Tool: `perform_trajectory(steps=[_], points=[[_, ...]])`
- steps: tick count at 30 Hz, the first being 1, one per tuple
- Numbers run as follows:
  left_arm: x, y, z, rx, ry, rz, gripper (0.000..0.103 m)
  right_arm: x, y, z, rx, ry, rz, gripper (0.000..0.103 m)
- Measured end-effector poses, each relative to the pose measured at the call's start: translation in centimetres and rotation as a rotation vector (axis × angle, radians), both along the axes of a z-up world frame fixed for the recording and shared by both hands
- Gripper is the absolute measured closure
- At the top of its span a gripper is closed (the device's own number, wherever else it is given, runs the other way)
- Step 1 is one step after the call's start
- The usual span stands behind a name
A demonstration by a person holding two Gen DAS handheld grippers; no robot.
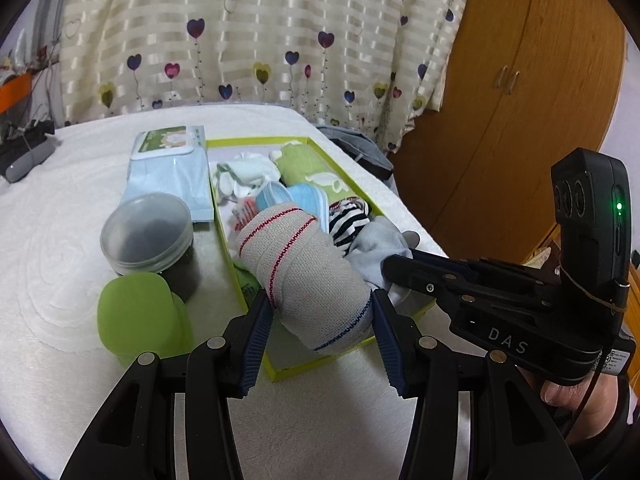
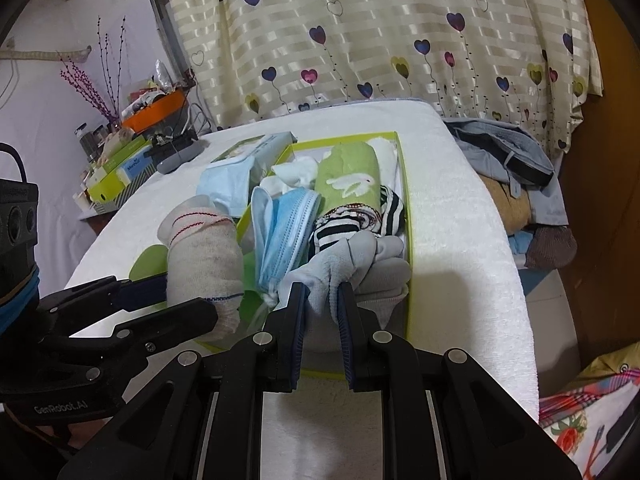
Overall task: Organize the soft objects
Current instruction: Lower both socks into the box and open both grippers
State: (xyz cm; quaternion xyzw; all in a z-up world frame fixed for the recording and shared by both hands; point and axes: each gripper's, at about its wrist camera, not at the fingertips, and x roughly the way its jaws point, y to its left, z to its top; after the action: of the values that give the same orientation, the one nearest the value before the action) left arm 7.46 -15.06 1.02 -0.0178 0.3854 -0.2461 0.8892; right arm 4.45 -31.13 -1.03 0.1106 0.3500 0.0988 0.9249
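The left claw (image 1: 318,316) grips a rolled beige sock (image 1: 298,268) by its cuff end, over the near corner of the green-rimmed box (image 1: 362,188) on the white bed (image 1: 60,248) — probably to lay it inside. The right claw (image 2: 322,300) is closed on a grey glove (image 2: 352,256) in the box.
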Motion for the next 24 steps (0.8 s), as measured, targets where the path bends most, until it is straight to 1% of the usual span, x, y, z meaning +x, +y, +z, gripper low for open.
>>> perform_trajectory(steps=[8, 14, 17, 20, 22, 24], points=[[0.7, -0.8, -1.0, 0.021, 0.026, -0.026, 0.054, 1.0, -0.1, -0.5, 0.006, 0.000, 0.002, 0.086], [1.6, -1.4, -1.7, 0.040, 0.040, -0.032, 0.054, 1.5, -0.6, -1.5, 0.017, 0.028, 0.012, 0.086], [1.7, -1.5, -2.1, 0.057, 0.047, -0.032, 0.053, 1.5, -0.8, -1.6, 0.023, 0.034, 0.020, 0.085], [1.6, -1.7, -2.1, 0.080, 0.036, -0.041, 0.053, 1.6, -0.7, -1.6, 0.012, 0.037, 0.034, 0.085], [1.5, -1.8, -2.1, 0.086, 0.036, -0.038, 0.052, 1.6, -0.6, -1.6, -0.001, 0.037, 0.042, 0.083], [1.4, -1.8, -1.9, 0.092, 0.030, -0.038, 0.052, 1.5, -0.5, -1.4, -0.015, 0.031, 0.044, 0.078]])
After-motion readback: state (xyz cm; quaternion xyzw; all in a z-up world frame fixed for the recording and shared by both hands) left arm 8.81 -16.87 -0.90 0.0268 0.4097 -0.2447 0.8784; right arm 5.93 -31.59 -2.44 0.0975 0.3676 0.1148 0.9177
